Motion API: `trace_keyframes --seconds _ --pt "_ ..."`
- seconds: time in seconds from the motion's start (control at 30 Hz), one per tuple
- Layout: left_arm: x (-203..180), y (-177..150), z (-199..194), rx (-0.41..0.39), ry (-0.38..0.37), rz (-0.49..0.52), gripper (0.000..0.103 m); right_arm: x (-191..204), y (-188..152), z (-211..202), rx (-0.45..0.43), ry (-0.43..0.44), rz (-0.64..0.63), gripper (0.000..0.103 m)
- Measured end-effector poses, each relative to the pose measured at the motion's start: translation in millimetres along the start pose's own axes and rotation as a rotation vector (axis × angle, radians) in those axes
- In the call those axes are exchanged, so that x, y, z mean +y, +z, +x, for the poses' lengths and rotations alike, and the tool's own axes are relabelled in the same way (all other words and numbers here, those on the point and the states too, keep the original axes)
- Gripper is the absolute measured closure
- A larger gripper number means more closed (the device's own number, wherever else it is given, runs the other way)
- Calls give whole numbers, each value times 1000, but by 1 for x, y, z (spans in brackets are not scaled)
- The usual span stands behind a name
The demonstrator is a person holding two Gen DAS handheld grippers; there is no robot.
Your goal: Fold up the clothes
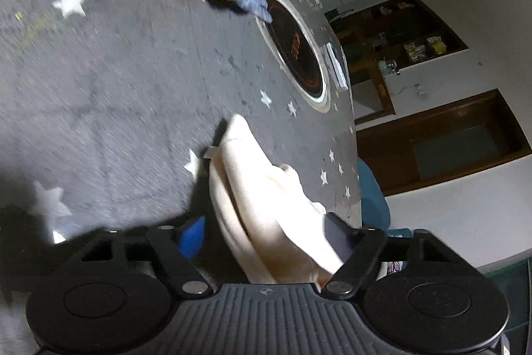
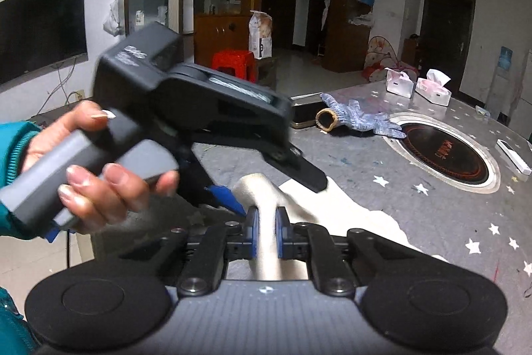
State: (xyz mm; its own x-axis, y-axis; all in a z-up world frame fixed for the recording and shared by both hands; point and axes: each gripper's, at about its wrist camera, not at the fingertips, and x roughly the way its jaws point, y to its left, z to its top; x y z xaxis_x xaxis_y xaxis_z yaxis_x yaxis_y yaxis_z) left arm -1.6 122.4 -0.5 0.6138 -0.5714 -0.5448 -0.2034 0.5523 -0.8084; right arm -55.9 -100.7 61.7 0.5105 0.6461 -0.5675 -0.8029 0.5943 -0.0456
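The cream garment (image 2: 332, 205) is seen bunched rather than flat, partly lifted off the grey star-printed tabletop (image 2: 432, 215) near its front edge, with one part trailing on the surface. No finished, squared fold can be made out, so the task is judged to be at an early or middle stage: a fold is being gathered, while the laying down, smoothing and remaining folds are judged as left to do.

The right gripper (image 2: 266, 227) is closed narrowly, and a ridge of the cloth is pinched between its blue pads (image 2: 252, 222). The left gripper (image 1: 262, 232) is spread wide in its own view, and the cloth (image 1: 266, 205) is seen running between its fingers; whether the cloth is pressed by either finger cannot be told. In the right wrist view that device is held by the left hand (image 2: 96, 175), just beside the pinched ridge.

A grey work glove (image 2: 359, 118), two tissue boxes (image 2: 417, 87) and a built-in round hob (image 2: 442, 152) lie well apart from the garment.
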Motion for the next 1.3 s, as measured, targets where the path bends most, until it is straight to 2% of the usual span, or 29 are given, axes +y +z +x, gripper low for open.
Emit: trace_keyframes --seconds 0.13,0.2,0.3,0.4,0.5,0.63,0.77,0.83,1.1,1.3 --pt "3 -2 10 21 -1 -15 65 2 -4 -2 -1 14 4 94" --pt "5 -3 12 20 11 -2 75 2 -7 -2 5 27 7 93" --pt "6 -4 13 14 33 13 82 -5 -11 -4 3 32 59 89" --pt "6 -4 13 12 44 27 84 -15 -18 -11 -8 9 112 80" --pt "4 -4 14 8 54 44 84 -33 -29 -19 -7 -59 174 77" --pt "0 -5 14 1 72 75 84 -70 -53 -27 20 -206 294 69" --pt "-3 -6 14 -3 86 99 84 -107 -80 -38 35 -339 411 67" --pt "-6 -7 16 -7 96 115 84 -122 -91 -46 26 -375 476 63" --pt "-16 -10 18 -22 144 189 84 -153 -113 -51 1 -422 615 58" --pt "-25 -11 21 -30 183 246 84 -158 -117 -51 -24 -378 667 62"
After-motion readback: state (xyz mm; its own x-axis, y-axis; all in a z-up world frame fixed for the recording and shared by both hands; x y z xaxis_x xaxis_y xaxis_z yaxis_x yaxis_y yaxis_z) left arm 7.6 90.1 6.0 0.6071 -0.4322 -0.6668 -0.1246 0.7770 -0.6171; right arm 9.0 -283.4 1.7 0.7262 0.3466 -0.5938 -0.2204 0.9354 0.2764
